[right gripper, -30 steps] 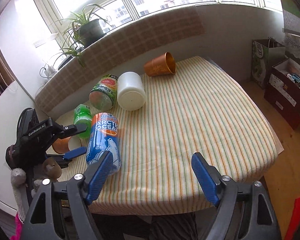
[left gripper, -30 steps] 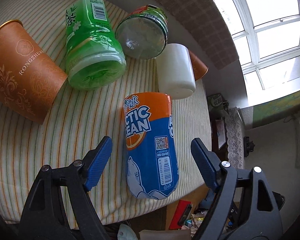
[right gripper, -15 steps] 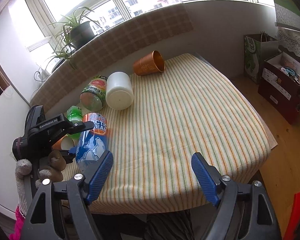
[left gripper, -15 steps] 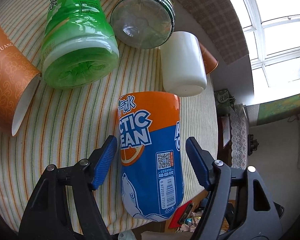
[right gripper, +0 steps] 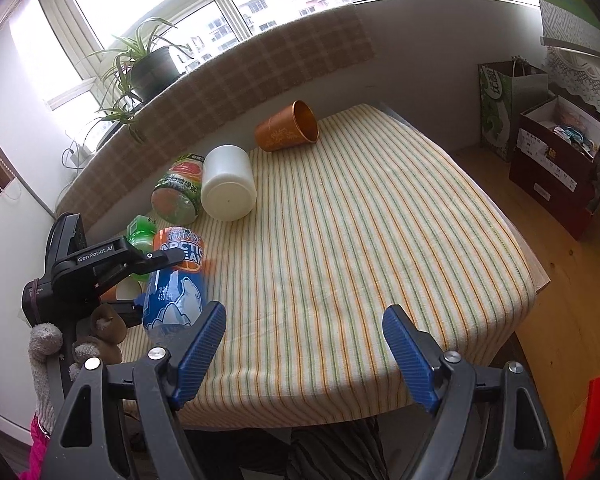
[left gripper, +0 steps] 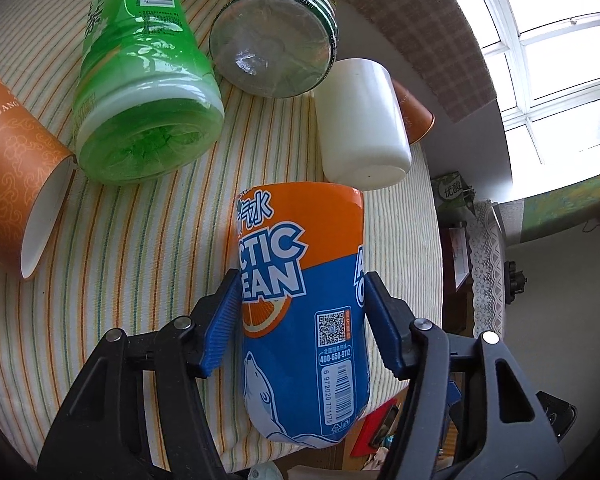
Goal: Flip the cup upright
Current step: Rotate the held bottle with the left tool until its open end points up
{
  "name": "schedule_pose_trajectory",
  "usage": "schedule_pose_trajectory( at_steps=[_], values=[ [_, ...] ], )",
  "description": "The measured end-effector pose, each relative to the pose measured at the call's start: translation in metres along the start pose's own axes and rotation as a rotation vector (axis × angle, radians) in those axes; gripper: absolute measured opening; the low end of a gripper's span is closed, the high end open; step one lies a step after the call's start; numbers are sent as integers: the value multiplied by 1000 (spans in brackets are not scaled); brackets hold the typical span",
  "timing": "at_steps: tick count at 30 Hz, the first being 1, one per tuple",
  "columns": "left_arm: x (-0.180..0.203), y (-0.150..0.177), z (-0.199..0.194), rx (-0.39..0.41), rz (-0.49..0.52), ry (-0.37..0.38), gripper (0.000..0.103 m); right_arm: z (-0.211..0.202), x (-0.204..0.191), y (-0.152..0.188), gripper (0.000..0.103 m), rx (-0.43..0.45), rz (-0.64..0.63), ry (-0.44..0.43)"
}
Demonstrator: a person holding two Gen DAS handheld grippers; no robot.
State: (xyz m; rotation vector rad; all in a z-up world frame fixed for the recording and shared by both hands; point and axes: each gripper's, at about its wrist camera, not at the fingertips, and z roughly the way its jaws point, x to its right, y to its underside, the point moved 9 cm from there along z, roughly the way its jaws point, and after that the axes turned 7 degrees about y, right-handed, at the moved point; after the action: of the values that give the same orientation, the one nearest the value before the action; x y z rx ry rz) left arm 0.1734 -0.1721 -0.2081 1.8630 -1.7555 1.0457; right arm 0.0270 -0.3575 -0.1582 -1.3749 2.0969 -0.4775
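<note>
Glossy orange-blue cup [left gripper: 304, 300] lying sideways, pinched by left claw [left gripper: 300, 316], striped cloth [right gripper: 360, 240], right claw [right gripper: 304, 354] wide.

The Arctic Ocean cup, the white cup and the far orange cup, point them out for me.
Arctic Ocean cup [left gripper: 300, 280], left wrist view, on its printed side.
White cup [right gripper: 229, 196], right wrist view, on its flat base.
Far orange cup [right gripper: 278, 132], right wrist view, on its patterned side.
</note>
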Motion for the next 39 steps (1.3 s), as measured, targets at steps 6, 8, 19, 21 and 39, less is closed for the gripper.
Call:
schedule_pose_trajectory(
  at_steps=[6,8,19,21,39],
  values=[
    [12,0,-11,42,99,-43,62,2,-4,2,83,-4,-4,-6],
    [17,1,-13,51,131,-57,62,1,-4,2,83,-2,-7,-4],
    [41,0,-28,147,329,-153,61,2,-2,2,83,-5,2,1],
    [46,-1,-30,165,365,-169,60,3,-1,2,83,-5,2,2],
    [64,-6,-23,289,585,-302,60,3,8,0,83,-4,21,16]
  ],
)
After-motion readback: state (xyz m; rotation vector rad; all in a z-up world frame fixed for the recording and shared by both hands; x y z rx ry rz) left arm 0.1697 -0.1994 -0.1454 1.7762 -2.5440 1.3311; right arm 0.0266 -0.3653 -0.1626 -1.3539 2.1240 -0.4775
